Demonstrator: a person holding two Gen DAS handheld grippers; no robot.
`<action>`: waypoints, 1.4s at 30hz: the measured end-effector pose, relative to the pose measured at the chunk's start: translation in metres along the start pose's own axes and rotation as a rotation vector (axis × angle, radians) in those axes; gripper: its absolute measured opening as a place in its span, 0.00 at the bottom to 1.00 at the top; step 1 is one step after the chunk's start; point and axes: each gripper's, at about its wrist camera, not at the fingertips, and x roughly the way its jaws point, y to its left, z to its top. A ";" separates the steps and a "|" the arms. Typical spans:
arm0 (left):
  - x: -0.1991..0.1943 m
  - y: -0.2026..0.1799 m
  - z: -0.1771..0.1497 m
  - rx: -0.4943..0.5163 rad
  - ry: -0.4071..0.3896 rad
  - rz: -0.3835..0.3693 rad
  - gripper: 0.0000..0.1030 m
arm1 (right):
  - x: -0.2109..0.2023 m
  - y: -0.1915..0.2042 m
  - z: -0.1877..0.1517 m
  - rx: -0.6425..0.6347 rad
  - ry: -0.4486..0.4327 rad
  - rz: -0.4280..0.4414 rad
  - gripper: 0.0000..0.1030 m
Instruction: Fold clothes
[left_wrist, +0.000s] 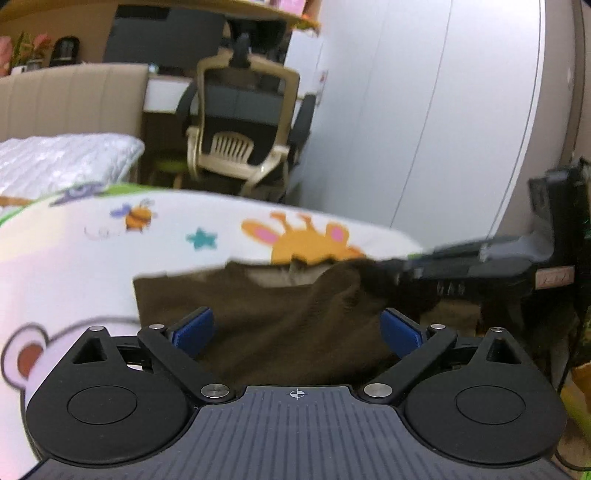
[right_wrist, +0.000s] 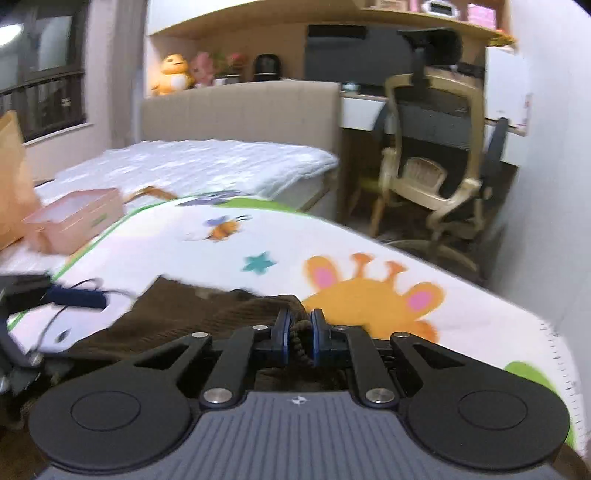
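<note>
Blue-padded, the right gripper pinches a ribbed edge of the brown knit garment on the cartoon-print sheet, the left gripper gaping empty; soft, limp cloth, probably best gripped at hems.

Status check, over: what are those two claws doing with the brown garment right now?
Left gripper open over brown garment. Right gripper shut on its edge. Garment on cartoon mat. Nothing in the way.
</note>
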 end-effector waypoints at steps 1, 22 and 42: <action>0.003 0.001 0.000 -0.006 -0.005 0.002 0.99 | 0.008 -0.005 -0.004 0.004 0.032 -0.025 0.11; 0.041 0.011 -0.031 -0.053 0.158 0.020 1.00 | -0.151 -0.242 -0.186 0.987 -0.001 -0.399 0.60; 0.029 0.026 -0.029 -0.161 0.125 -0.028 1.00 | -0.093 -0.013 0.032 0.205 -0.275 0.103 0.11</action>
